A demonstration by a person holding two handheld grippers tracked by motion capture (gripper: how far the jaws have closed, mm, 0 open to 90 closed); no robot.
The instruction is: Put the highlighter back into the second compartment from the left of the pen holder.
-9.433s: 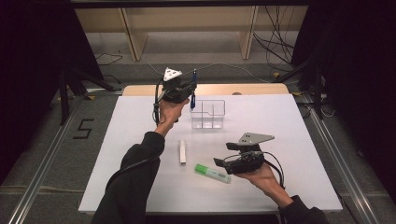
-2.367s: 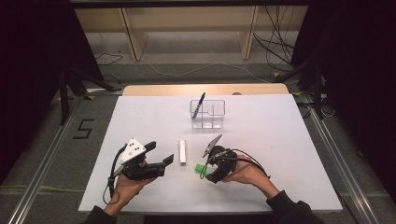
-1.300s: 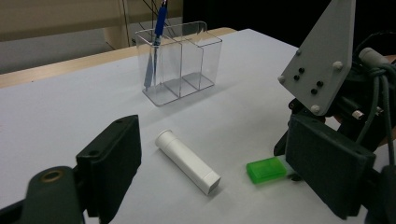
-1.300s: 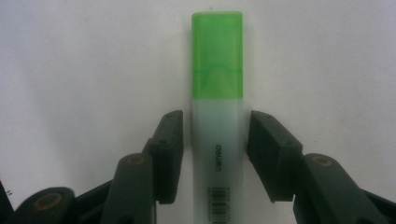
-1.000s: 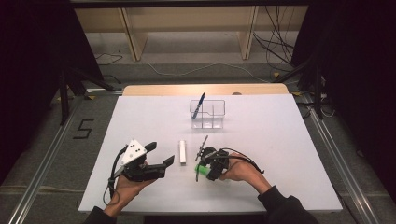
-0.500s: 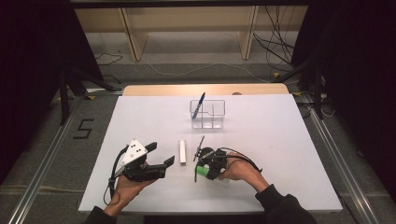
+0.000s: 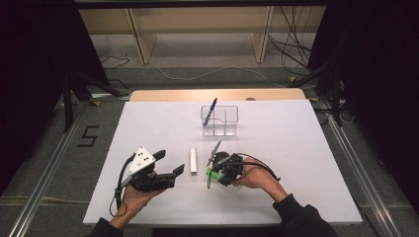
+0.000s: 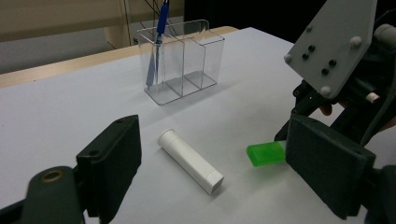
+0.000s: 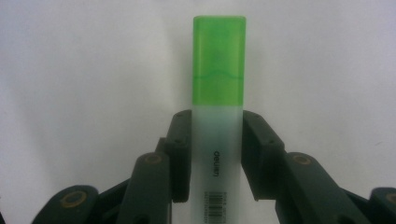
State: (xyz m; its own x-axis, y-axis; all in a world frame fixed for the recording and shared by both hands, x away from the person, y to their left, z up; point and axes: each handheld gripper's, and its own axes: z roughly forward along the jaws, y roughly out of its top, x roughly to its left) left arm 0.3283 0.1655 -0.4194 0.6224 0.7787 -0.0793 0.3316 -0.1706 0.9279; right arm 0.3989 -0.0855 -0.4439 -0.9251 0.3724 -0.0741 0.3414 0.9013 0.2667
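Note:
A green-capped highlighter [image 9: 218,84] lies on the white table [image 7: 296,163]. My right gripper [image 9: 217,126] is shut on its clear barrel; the jaws have just been closing, and the pads now press both sides. The high view shows that gripper [image 7: 217,170] low over the table near the front, with the green cap [image 7: 213,173] poking out to the left. My left gripper [image 7: 170,162] rests open at the front left. Between its jaws the left gripper view shows a white tube [image 8: 190,161] and the highlighter's cap [image 8: 266,153] farther off.
A clear three-compartment organizer [image 7: 220,121] stands at the table's back centre with a blue pen [image 7: 211,109] leaning in its left compartment. The white tube [image 7: 193,160] lies between the two grippers. A wooden edge runs behind the table.
The left gripper left the organizer, where the pen now stands, and settled at the front left. The right gripper shifted slightly left onto the highlighter; in the last second little moved.

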